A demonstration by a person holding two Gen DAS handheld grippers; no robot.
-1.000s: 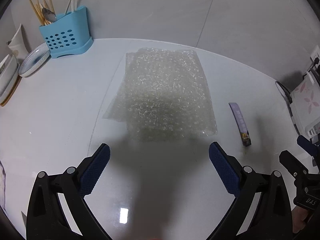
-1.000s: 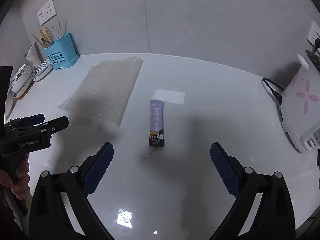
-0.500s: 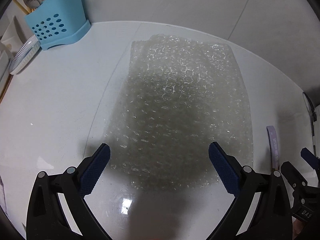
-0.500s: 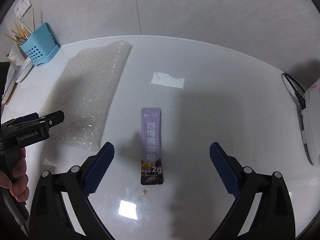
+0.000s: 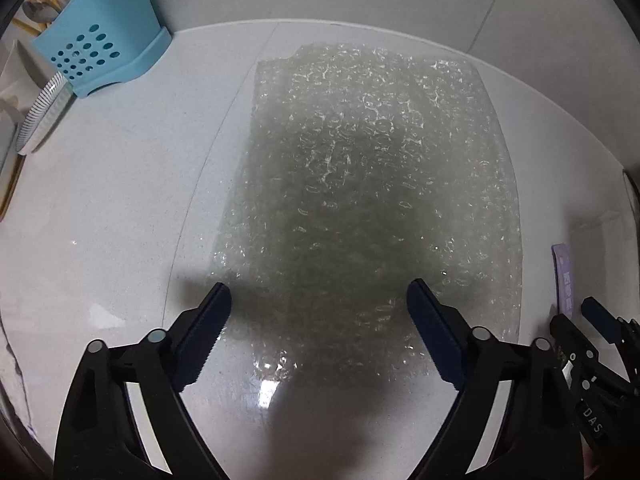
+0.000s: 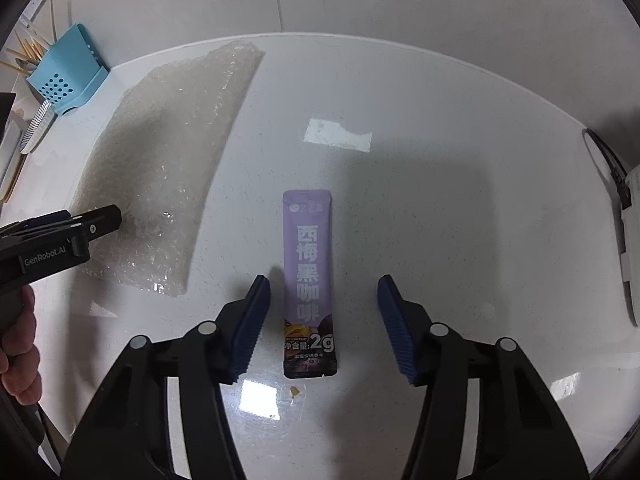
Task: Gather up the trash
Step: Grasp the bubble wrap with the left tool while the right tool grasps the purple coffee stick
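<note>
Trash on this counter means two things: a sheet of bubble wrap (image 5: 368, 208) lying flat, and just beside it, to its right, a narrow purple coffee sachet (image 6: 308, 280).

I think each hand takes one piece, and this explains the positions. The left gripper (image 5: 318, 308) points steeply down over the near end of the sheet, its jaws wide but closing, with the wrap between them and not yet pinched. The right gripper (image 6: 322, 308) stands astride the lower half of the sachet, along its length; its jaws are closing too, and the blue pads (image 6: 250, 324) do not touch the packet yet (a flat packet is difficult to catch, I suppose).

Below everything is a glossy white counter (image 6: 460, 240), reflecting the lamp, with a few crumbs (image 6: 295, 391) near the sachet. At the back left, against the grey tiled wall, stands a blue cutlery holder (image 5: 104, 52), and a striped plate (image 5: 42, 114) leans beside it.
</note>
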